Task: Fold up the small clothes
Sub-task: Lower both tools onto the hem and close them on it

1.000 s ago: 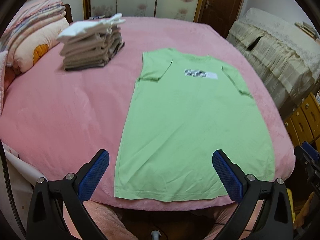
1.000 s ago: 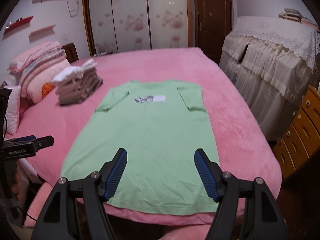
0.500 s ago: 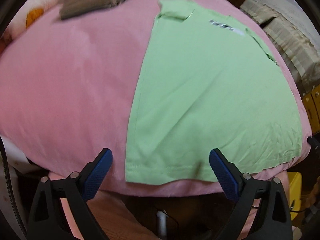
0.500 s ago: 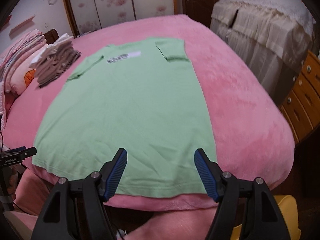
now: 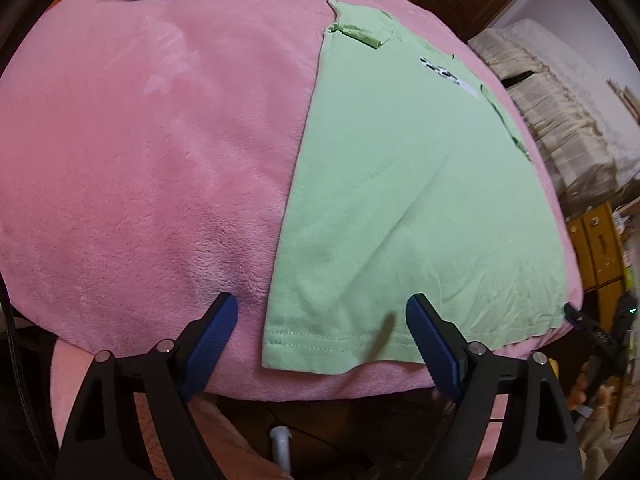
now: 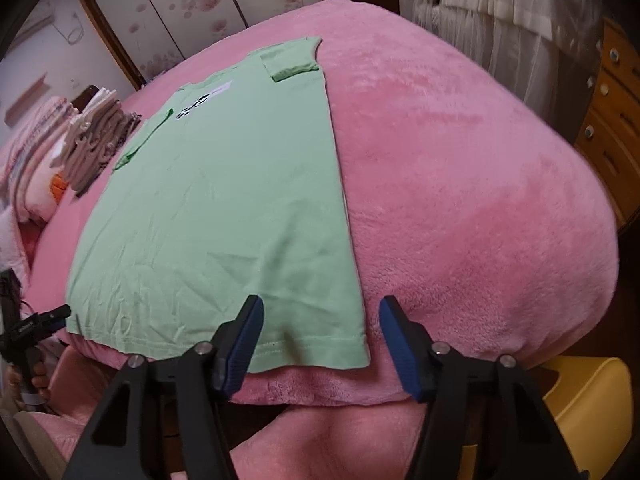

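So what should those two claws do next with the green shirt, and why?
Probably ease down a little more and pinch the hem corners. The green shirt lies flat on the pink blanket, unfolded. The left claw and right claw each straddle a bottom corner, jaws closing, pads not yet pressing the cloth.

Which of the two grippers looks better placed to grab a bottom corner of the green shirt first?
Right, narrowly. The right gripper brackets the green shirt corner tightly; the left gripper spans its corner wider. Both jaws are closing, gripping nothing yet.
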The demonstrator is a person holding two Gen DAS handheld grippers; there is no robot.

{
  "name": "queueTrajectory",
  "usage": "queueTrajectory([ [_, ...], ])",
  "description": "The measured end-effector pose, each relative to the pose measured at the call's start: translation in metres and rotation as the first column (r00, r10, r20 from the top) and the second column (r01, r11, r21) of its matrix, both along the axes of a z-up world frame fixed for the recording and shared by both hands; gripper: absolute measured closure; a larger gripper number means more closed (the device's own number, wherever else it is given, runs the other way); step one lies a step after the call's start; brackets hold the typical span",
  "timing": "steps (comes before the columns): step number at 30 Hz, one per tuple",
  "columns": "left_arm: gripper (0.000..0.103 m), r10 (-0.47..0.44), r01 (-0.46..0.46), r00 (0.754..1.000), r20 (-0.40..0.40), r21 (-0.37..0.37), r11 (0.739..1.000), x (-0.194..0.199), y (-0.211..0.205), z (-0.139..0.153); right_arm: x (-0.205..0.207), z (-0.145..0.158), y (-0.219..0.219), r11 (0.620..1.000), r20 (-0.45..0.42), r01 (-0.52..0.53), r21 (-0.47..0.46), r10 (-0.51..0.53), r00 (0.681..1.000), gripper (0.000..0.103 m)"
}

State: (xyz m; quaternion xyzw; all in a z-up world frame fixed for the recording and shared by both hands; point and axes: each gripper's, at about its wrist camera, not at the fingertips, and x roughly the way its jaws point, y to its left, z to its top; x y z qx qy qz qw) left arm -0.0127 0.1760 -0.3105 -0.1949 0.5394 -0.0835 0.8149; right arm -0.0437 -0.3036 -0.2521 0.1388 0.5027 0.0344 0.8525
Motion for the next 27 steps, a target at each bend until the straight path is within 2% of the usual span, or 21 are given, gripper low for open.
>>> queueTrajectory([
  [4,0.029,0.018,-0.017,1.0,0.004,-0.064,0.998,-0.006,0.013,-0.003,0.001,-0.013,-0.008,0.998,-0.027,-0.009,0.059,0.01,1.0,0.058],
  [6,0.041,0.014,-0.014,1.0,0.001,-0.079,0.997,-0.008,0.015,-0.004,-0.001,-0.016,-0.01,0.997,-0.034,-0.011,0.075,0.013,0.999,0.064],
  [9,0.052,0.001,-0.002,1.0,-0.007,-0.097,0.995,-0.012,0.02,-0.007,-0.004,-0.019,-0.009,0.995,-0.04,-0.028,0.092,0.032,0.999,0.073],
  [11,0.054,-0.005,0.003,1.0,-0.01,-0.111,0.994,-0.011,0.019,-0.009,-0.005,-0.021,-0.008,0.994,-0.046,-0.042,0.096,0.047,0.998,0.077],
  [16,0.055,-0.029,0.026,0.999,-0.021,-0.13,0.991,-0.012,0.015,-0.012,-0.005,-0.023,-0.006,0.993,-0.058,-0.05,0.104,0.056,0.997,0.077],
  [22,0.055,-0.007,0.0,1.0,-0.029,-0.231,0.973,-0.016,0.027,-0.019,-0.007,-0.024,-0.008,0.991,-0.064,-0.044,0.127,0.053,0.997,0.077],
  [27,0.054,-0.041,0.025,0.998,-0.051,-0.284,0.958,-0.014,0.028,-0.026,-0.008,-0.028,-0.011,0.986,-0.07,-0.041,0.16,0.053,0.996,0.077],
])
